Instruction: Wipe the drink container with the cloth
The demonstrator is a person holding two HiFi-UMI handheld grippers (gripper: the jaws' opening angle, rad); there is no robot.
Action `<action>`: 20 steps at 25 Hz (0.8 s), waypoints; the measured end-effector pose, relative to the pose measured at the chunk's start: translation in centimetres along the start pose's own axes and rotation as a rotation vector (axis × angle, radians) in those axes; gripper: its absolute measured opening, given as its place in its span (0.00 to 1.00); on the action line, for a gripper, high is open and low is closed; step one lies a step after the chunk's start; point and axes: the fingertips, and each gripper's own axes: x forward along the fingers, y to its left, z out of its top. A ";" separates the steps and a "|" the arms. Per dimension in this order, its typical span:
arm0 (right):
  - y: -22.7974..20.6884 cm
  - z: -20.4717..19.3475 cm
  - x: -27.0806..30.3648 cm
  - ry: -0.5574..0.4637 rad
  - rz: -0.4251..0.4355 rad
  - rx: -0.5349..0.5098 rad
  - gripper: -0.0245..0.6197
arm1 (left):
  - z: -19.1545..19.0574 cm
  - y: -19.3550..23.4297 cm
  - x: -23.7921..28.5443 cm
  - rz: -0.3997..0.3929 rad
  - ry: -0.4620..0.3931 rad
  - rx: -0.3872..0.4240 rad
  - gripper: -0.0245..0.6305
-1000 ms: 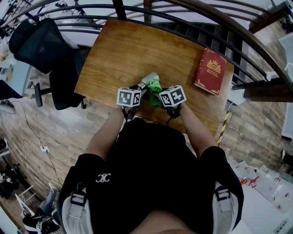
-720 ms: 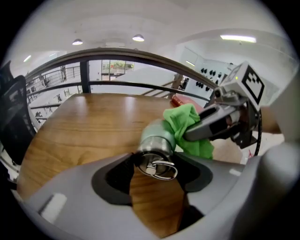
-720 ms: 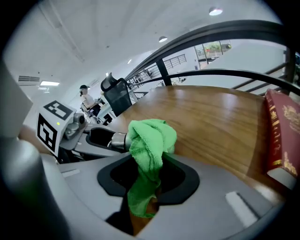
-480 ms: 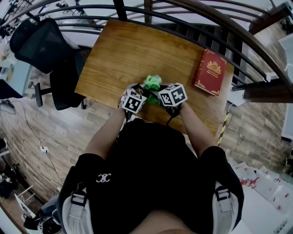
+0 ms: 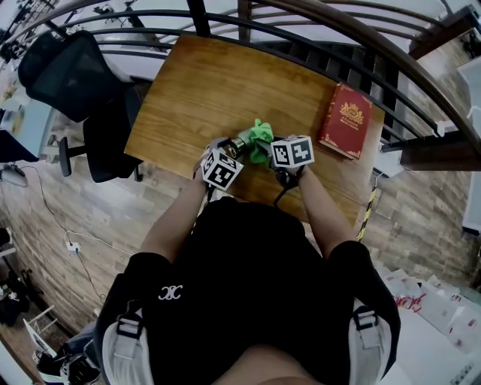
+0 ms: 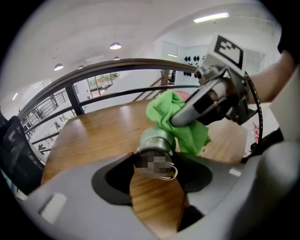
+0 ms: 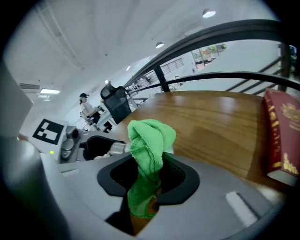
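Green cloth (image 5: 261, 134), container (image 5: 242, 142) near table (image 5: 203, 83) edge

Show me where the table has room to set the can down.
The far half of the table, up to the railing, is bare, as is the left side past the left gripper. A narrower bare strip lies between the cloth and the book. It is crowded only at the near edge, where the can and cloth meet.
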 end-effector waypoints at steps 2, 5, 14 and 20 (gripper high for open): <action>-2.6 -0.1 -0.4 -0.022 -0.094 0.038 0.21 | 0.1 -0.2 -0.1 -0.001 -0.002 0.025 0.51; -4.6 1.1 -2.1 -0.132 -0.167 0.052 0.21 | 0.4 -0.5 0.0 -0.002 0.002 0.076 0.51; -2.9 6.0 -10.9 -0.454 -0.313 -0.135 0.21 | 2.2 -0.4 0.1 -0.013 -0.016 0.113 0.51; -2.0 7.4 -16.1 -0.596 -0.406 -0.180 0.21 | 4.4 -0.2 0.1 -0.002 -0.040 0.138 0.51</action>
